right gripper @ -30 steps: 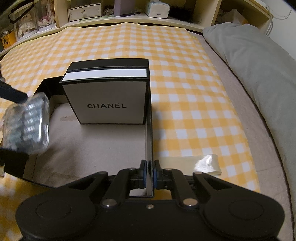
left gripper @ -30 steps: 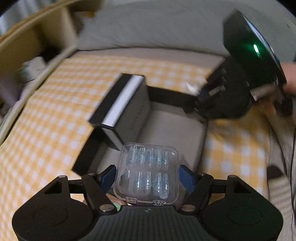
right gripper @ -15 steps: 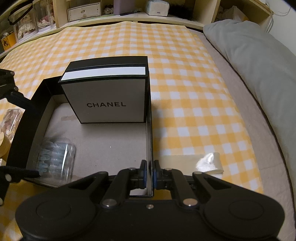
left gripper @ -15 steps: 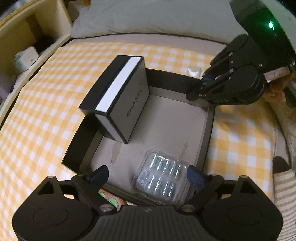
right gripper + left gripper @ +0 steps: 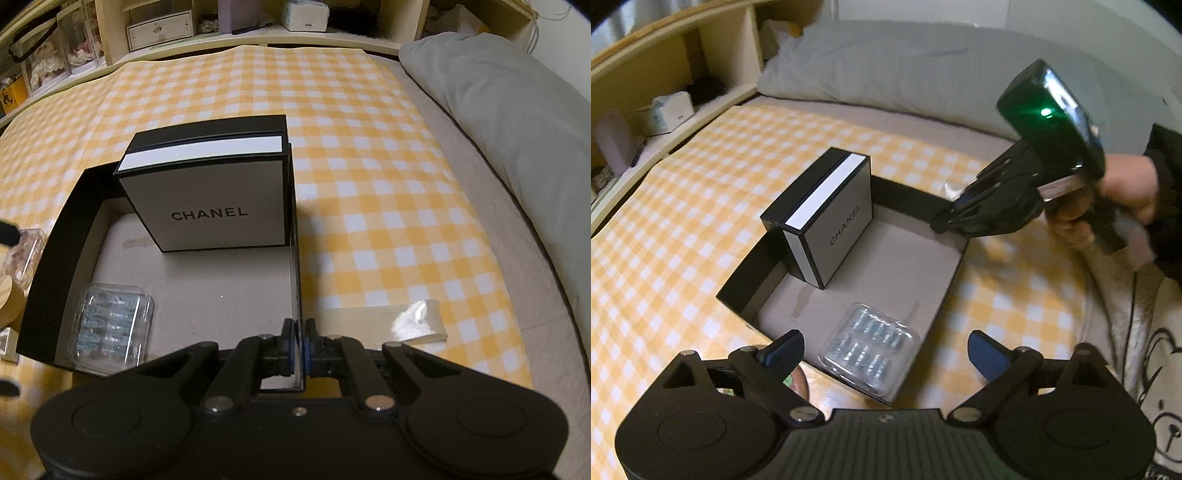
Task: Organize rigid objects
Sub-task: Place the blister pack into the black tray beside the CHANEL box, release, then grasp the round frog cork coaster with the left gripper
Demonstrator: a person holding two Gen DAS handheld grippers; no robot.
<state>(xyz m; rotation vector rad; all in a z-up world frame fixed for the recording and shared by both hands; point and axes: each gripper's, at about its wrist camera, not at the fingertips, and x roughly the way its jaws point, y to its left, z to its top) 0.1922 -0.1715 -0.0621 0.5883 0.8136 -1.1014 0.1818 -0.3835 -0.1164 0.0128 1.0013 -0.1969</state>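
Left gripper (image 5: pixel 882 349) gapes wide, just opened, above the clear case (image 5: pixel 871 354) in the tray's near corner; right gripper (image 5: pixel 300 341) pinches the tray (image 5: pixel 297 258) wall.

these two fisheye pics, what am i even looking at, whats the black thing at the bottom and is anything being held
No robot here: a person holds a hand-held two-finger gripper in each hand, and each has a camera looking along its fingers. The black shape at the bottom of each picture is that gripper's own body.

The left wrist view shows the left gripper open, its jaws having just widened, with nothing between them. Below it a clear plastic case lies inside a shallow black tray, near a box marked CHANEL standing in the far corner.

The right wrist view shows the right gripper shut on the tray's side wall. The tray sits on a yellow checked cloth on a bed.
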